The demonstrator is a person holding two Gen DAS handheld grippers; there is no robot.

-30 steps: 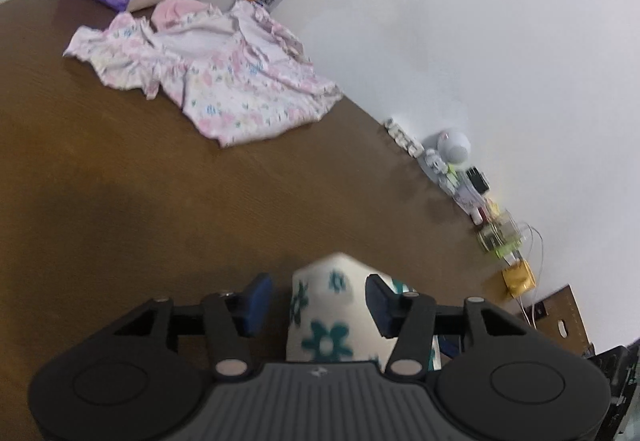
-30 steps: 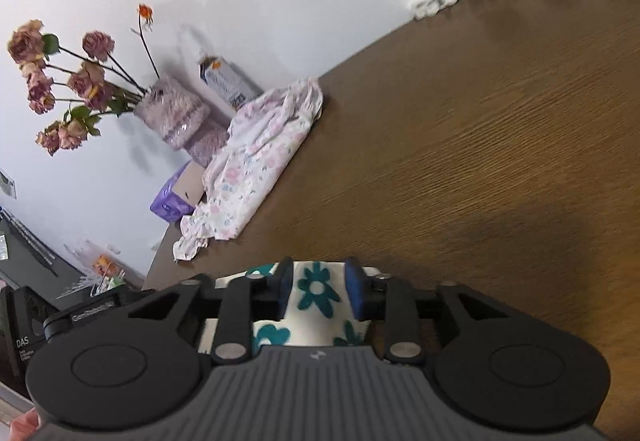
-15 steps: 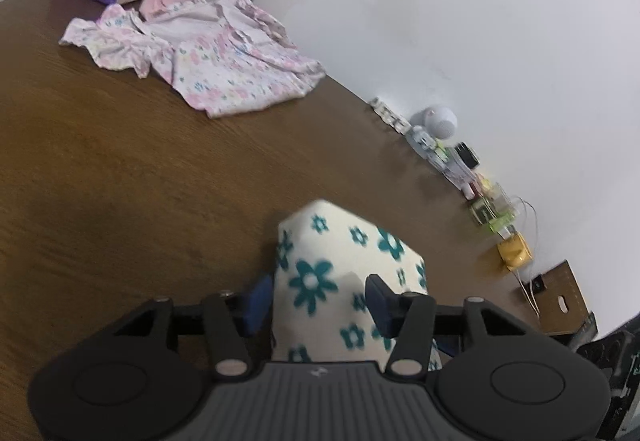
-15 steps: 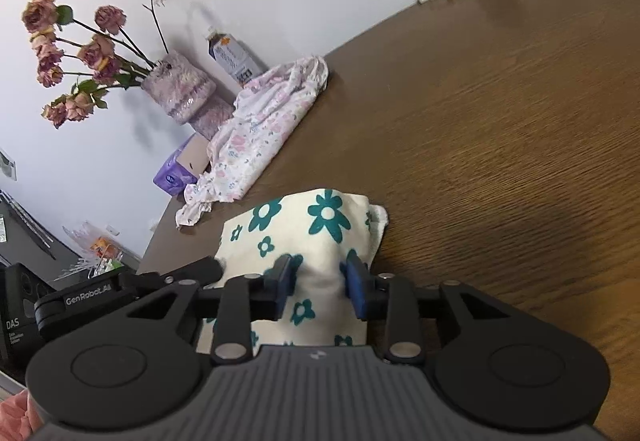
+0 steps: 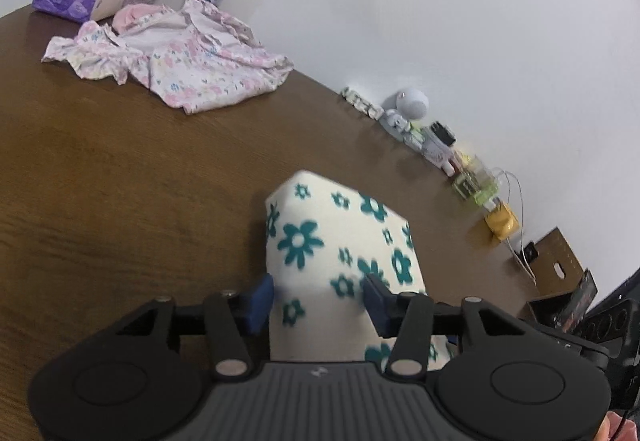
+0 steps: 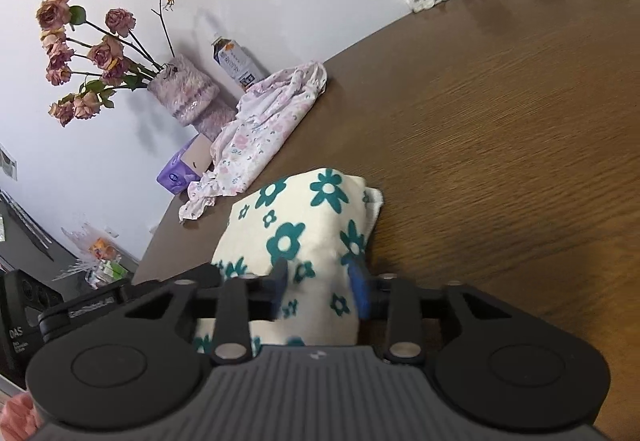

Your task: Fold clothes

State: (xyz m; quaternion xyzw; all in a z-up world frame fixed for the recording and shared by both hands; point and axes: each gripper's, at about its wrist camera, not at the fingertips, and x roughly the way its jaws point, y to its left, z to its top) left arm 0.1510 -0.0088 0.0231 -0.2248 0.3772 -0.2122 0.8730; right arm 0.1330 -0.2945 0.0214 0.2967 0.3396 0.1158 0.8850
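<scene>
we are holding the teal-flowered cloth [image 5: 340,241] ahead between us, left gripper [image 5: 318,299] and right gripper [image 6: 320,281] both clamping its near edge, above the worktop [image 5: 120,181].

"das" on black box [image 6: 18,337]

Both wrist cams low, close, sharing floral cloth [image 5: 340,241], table [image 5: 120,181].

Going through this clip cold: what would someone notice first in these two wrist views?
First, the cream cloth with teal flowers, folded and filling the near centre of both views, between the fingers of the left gripper and the right gripper. Next, the crumpled pink floral garment at the far edge of the brown table, near the wall. Behind it stands a vase of dried roses.
</scene>
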